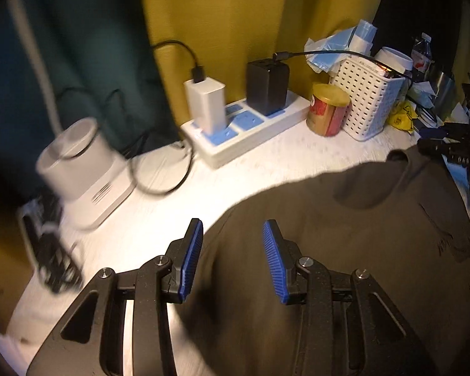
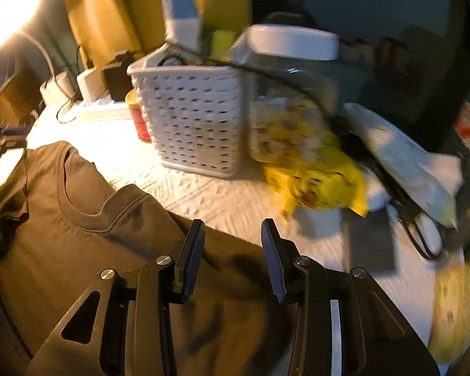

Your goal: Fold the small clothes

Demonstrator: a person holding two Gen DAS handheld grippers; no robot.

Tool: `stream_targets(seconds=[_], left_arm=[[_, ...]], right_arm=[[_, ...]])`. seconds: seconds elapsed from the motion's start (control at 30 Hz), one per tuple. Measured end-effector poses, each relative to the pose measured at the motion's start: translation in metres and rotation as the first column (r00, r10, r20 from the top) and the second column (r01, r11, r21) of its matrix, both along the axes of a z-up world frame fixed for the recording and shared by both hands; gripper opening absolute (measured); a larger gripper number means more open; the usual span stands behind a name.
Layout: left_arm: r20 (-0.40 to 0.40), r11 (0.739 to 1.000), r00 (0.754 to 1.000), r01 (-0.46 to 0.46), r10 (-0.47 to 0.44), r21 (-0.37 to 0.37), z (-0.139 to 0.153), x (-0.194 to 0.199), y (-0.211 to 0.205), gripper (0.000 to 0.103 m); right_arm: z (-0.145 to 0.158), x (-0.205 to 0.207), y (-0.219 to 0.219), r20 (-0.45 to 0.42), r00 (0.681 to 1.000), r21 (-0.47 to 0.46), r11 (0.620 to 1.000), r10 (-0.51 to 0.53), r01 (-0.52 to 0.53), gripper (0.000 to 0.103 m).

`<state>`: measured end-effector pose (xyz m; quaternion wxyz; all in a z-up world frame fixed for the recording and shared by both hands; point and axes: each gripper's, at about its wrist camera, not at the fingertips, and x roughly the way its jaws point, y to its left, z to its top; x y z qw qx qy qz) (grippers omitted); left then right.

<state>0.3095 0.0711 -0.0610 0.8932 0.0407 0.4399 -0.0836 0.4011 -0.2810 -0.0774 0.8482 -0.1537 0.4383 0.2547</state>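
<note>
A small dark brown T-shirt (image 1: 376,250) lies flat on the white table, collar toward the back wall. My left gripper (image 1: 233,228) is open and empty, over the shirt's left edge near the shoulder. In the right wrist view the same shirt (image 2: 78,219) spreads to the left, its round collar (image 2: 78,210) plain to see. My right gripper (image 2: 232,228) is open and empty, over the shirt's right shoulder edge. The other gripper shows at the far right of the left wrist view (image 1: 448,147), beside the collar.
Along the back wall stand a white power strip (image 1: 247,131) with chargers, a red-and-gold can (image 1: 327,109), a white slotted basket (image 1: 366,94) and a white device (image 1: 78,169) with cables. A yellow bag (image 2: 316,178) and white cloths (image 2: 404,163) lie right of the basket.
</note>
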Motion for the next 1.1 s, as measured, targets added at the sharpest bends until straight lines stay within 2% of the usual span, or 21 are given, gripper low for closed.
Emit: stream_targets(seconds=[0.13,0.23,0.37,0.43,0.53,0.67,0.73,0.77,0.8,0.83,0.9,0.93,0.97,1.1], left_arm=[[-0.011,1.0,1.0,0.003,-0.003,-0.002,-0.013,0.032,-0.009,0.04],[-0.04,1.0,0.999,0.004,-0.004,-0.001,-0.024,0.049,-0.012,0.04],[-0.076,0.998,0.996,0.056,-0.056,-0.007,-0.034,0.05,-0.019,0.04],[-0.099,0.996,0.991,0.092,-0.092,-0.013,-0.04,0.047,-0.024,0.04],[-0.098,0.994,0.989,0.11,-0.11,-0.004,-0.044,0.043,-0.028,0.058],[-0.101,0.995,0.989,0.103,-0.104,-0.013,-0.046,0.043,-0.027,0.06],[-0.091,0.994,0.99,0.111,-0.111,-0.008,-0.047,0.041,-0.028,0.06],[-0.086,0.993,0.989,0.118,-0.118,-0.008,-0.048,0.04,-0.029,0.06],[-0.081,0.992,0.988,0.129,-0.129,-0.006,-0.048,0.038,-0.03,0.059],[-0.077,0.991,0.988,0.137,-0.137,-0.003,-0.048,0.037,-0.031,0.055],[-0.065,0.987,0.985,0.161,-0.161,-0.002,-0.047,0.033,-0.037,0.036],[-0.06,0.985,0.983,0.174,-0.173,0.001,-0.046,0.031,-0.04,0.016],[-0.058,0.984,0.982,0.178,-0.177,0.006,-0.045,0.031,-0.042,0.005],[0.023,0.984,0.985,0.168,-0.169,0.057,-0.032,0.024,-0.051,0.005]], right_arm=[[-0.011,0.011,0.013,-0.032,0.999,-0.01,0.999,0.042,-0.043,0.04],[-0.013,0.011,0.018,-0.058,0.994,0.017,0.995,0.094,-0.094,0.04],[-0.016,0.005,0.031,-0.082,0.98,-0.004,0.983,0.184,-0.185,0.04],[-0.025,0.0,0.041,-0.101,0.968,-0.051,0.97,0.231,-0.237,0.04],[-0.026,-0.002,0.046,-0.075,0.964,-0.068,0.963,0.256,-0.261,0.04],[-0.027,0.002,0.047,-0.092,0.961,-0.04,0.964,0.259,-0.264,0.04],[-0.028,0.0,0.051,-0.087,0.956,-0.025,0.959,0.279,-0.282,0.028],[-0.028,-0.002,0.054,-0.095,0.948,-0.013,0.951,0.305,-0.308,0.008],[-0.028,-0.006,0.058,-0.096,0.938,-0.011,0.942,0.334,-0.336,0.005],[-0.028,-0.011,0.062,-0.072,0.937,-0.041,0.937,0.343,-0.346,0.005],[-0.027,-0.016,0.066,-0.044,0.938,-0.083,0.934,0.345,-0.348,0.004],[-0.026,-0.016,0.066,-0.02,0.943,-0.1,0.938,0.332,-0.332,0.004],[-0.025,-0.015,0.067,0.017,0.951,-0.117,0.945,0.308,-0.304,0.004],[-0.003,-0.001,0.052,0.162,0.967,-0.106,0.978,0.194,-0.179,0.004]])
